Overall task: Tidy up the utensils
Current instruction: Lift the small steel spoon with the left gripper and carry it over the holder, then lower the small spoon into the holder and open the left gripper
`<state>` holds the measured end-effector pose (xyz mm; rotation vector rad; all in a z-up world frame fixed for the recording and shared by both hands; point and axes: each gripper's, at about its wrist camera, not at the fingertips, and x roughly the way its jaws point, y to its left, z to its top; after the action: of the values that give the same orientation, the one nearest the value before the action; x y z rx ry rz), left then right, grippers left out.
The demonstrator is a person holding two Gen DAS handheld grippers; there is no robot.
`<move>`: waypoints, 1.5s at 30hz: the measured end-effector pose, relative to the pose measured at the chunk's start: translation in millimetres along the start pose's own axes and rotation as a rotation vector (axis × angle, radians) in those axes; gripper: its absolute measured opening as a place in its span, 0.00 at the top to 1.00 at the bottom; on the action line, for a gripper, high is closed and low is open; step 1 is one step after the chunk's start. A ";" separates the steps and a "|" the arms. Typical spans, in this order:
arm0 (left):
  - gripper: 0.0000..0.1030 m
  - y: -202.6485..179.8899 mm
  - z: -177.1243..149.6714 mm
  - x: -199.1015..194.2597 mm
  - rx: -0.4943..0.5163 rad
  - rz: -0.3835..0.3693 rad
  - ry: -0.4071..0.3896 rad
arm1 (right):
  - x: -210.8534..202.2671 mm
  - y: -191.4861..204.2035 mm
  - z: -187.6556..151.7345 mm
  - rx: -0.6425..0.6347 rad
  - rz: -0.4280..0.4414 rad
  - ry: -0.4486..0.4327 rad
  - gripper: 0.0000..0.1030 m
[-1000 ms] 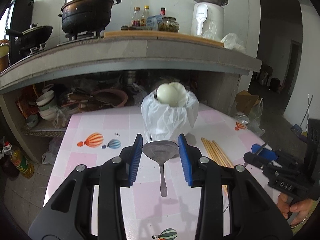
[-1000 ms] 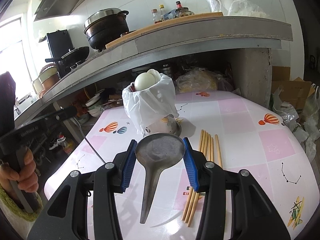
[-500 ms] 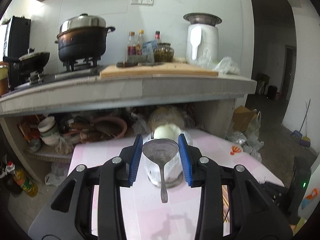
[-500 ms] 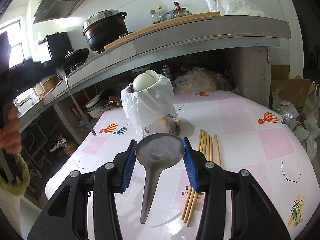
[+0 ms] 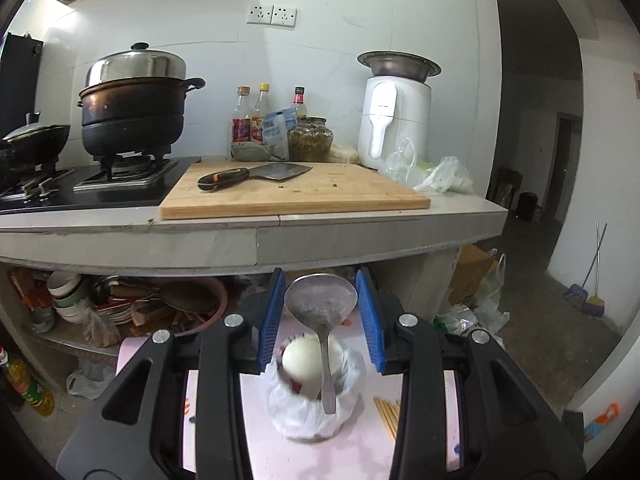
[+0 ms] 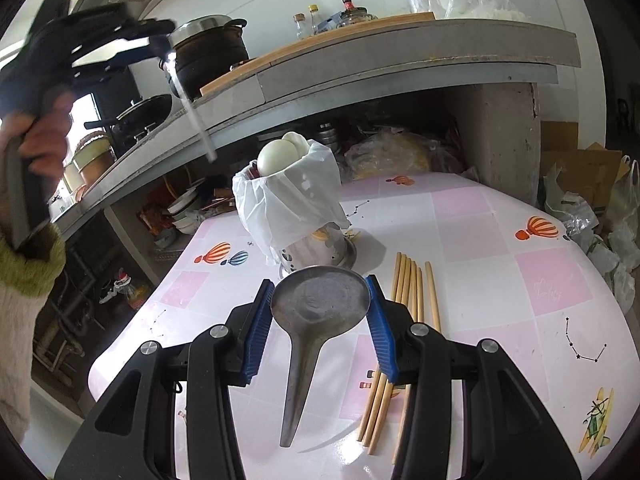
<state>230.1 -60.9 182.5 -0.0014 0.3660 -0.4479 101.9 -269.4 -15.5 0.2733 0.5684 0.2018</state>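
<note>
My left gripper [image 5: 321,302] is shut on a metal spoon [image 5: 322,308] by its bowl, handle hanging down, held high above the utensil holder [image 5: 310,404]. The holder is a metal cup lined with a white plastic bag, with white spoons [image 5: 304,364] standing in it. In the right wrist view the left gripper [image 6: 160,46] is raised at the upper left, its spoon handle [image 6: 198,130] slanting down towards the holder [image 6: 296,216]. My right gripper [image 6: 320,304] is shut on a second metal spoon [image 6: 316,316] by its bowl, just in front of the holder. Wooden chopsticks [image 6: 404,320] lie on the table to the right.
The table [image 6: 500,248] has a pink and white checked cover with balloon prints. Behind it a concrete counter [image 5: 256,236] carries a cutting board [image 5: 292,194] with a cleaver, a stove with a large pot [image 5: 134,108] and bottles. Dishes crowd the shelf beneath [image 5: 80,308].
My left gripper has risen well above the table with its spoon and now looks down on the holder. My right gripper has stayed put with its spoon.
</note>
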 end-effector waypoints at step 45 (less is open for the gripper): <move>0.66 -22.6 -95.6 162.6 0.072 -0.007 0.255 | 19.1 -21.2 1.9 0.039 -0.034 0.035 0.57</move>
<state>323.5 -142.7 38.7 0.1256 0.6000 -0.4694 121.1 -284.8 -30.1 0.2981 0.6120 0.1625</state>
